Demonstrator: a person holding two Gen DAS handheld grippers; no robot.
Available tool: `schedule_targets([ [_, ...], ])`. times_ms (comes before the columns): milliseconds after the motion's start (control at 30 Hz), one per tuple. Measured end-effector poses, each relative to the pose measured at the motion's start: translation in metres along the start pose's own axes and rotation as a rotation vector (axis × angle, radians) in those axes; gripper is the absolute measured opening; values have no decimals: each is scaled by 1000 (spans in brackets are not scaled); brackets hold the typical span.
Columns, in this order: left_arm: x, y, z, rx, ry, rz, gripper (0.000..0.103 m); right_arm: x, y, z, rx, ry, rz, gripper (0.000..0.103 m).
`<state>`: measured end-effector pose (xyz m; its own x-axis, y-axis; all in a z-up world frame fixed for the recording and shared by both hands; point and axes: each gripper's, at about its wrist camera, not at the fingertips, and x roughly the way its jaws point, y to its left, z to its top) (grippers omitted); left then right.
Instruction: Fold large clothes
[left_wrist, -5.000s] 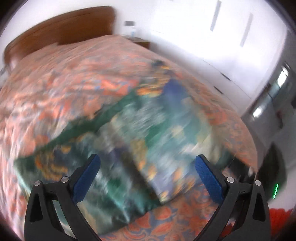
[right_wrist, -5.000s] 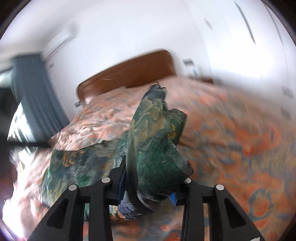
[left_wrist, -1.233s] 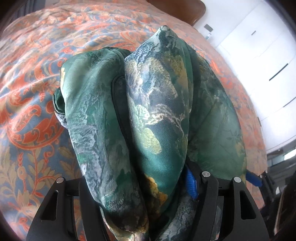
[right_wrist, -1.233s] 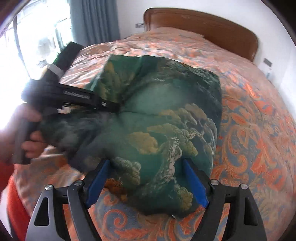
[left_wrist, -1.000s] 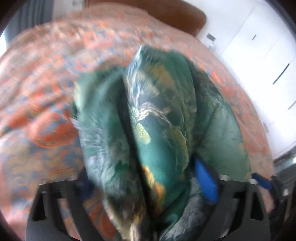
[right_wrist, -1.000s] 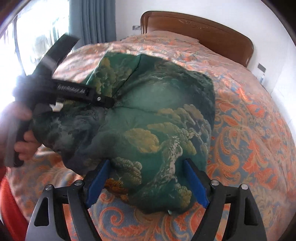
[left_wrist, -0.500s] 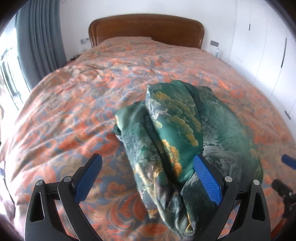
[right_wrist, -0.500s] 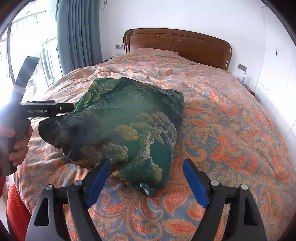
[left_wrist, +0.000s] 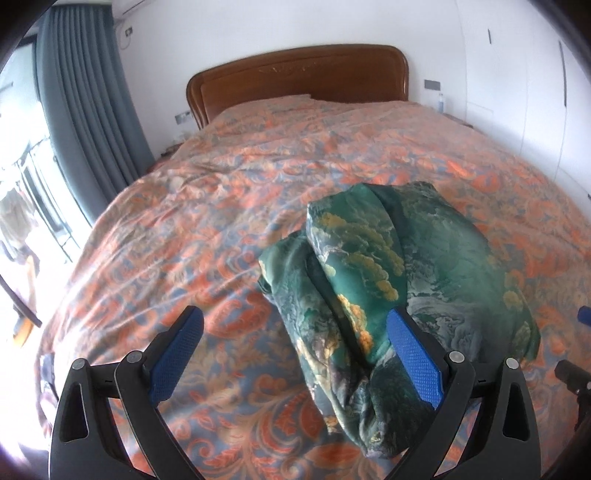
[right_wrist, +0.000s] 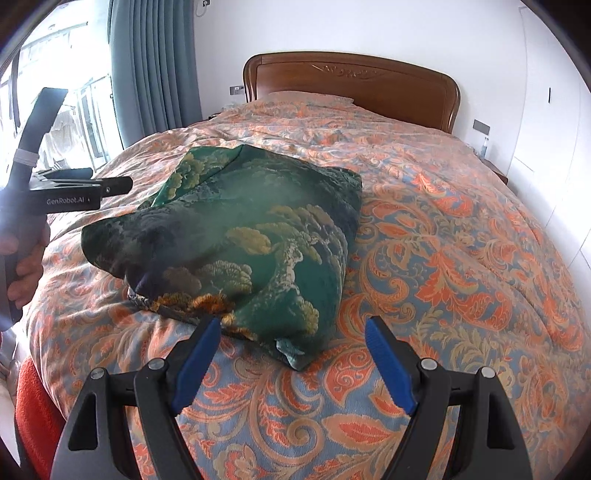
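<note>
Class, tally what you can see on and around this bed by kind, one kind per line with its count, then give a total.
Green patterned garment, folded: 1
Orange paisley bedspread: 1
Wooden headboard: 1
Grey-blue curtain: 1
Handheld grippers, left gripper and right gripper, both open and empty: 2
Total: 6

Green garment (right_wrist: 240, 236) showing glossy, satin-like cloth; bedspread (right_wrist: 461, 277) lying as matt woven fabric; headboard (right_wrist: 351, 81) gleaming as polished wood; gripper pads (right_wrist: 388, 365) showing dimpled blue plastic.

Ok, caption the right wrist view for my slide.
Open right tool hovers before the folded green garment on the patterned bedspread.
</note>
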<state>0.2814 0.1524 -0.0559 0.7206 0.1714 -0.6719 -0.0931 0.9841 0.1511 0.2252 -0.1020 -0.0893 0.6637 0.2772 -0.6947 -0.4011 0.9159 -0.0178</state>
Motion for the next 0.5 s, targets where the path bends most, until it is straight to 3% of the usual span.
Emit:
schedule_targets([
  [133, 18, 9, -14, -79, 180, -111, 100, -7, -5, -4, 14, -9, 4, 83],
  [267, 8, 28, -26, -150, 187, -206, 100, -16, -20, -10, 45, -17, -18, 83],
  [400, 0, 57, -26, -304, 189, -426, 100, -23, -44, -17, 111, -23, -55, 83],
  [500, 3, 74, -13, -338, 194, -536, 100, -23, -63, -22, 158, -13, -78, 83],
])
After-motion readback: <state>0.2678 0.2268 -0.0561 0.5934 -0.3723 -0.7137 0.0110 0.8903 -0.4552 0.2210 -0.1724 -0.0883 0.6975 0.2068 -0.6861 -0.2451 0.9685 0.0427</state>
